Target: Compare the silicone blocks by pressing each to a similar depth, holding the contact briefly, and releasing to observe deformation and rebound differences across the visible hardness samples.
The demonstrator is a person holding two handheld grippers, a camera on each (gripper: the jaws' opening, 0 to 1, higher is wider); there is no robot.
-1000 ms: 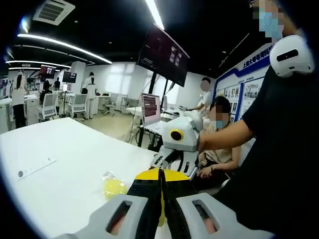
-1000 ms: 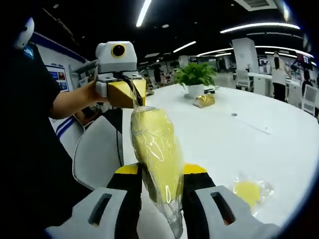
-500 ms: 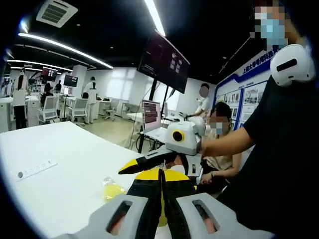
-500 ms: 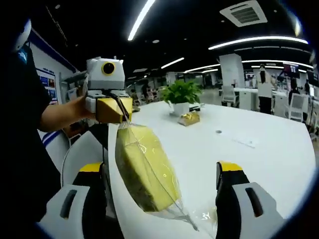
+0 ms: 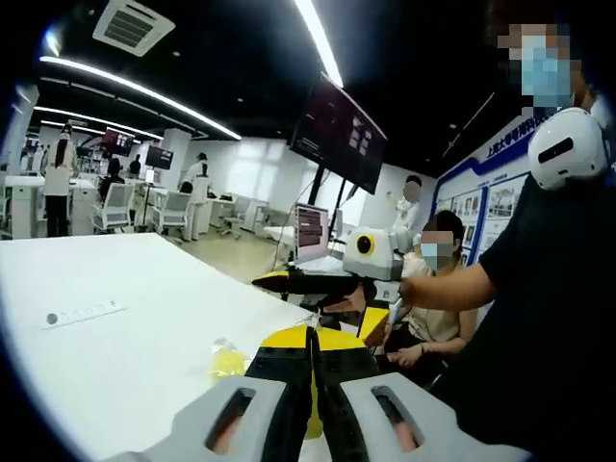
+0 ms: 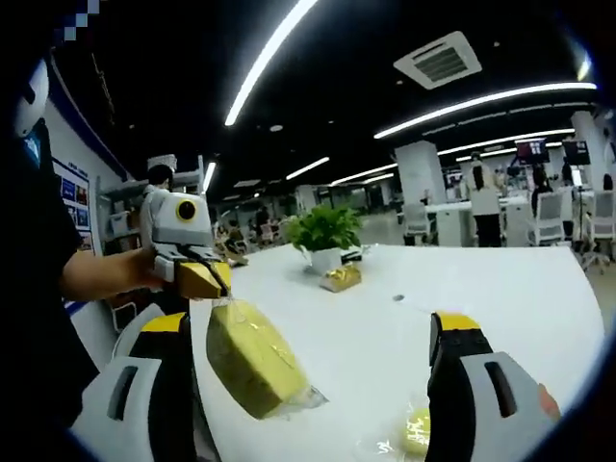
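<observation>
A white table is stretching ahead of both grippers in a bright open office. The left gripper is pinching a bagged yellow silicone block, now dangling free, since the right gripper has spread wide and released it.

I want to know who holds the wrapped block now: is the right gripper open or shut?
Open: the right gripper has its jaws wide apart, and the yellow silicone block in clear plastic wrap hangs from the left gripper.

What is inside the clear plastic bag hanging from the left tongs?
Inside the clear plastic bag is a yellow silicone block, hanging from the shut left tongs. The block's far side is hidden.
</observation>
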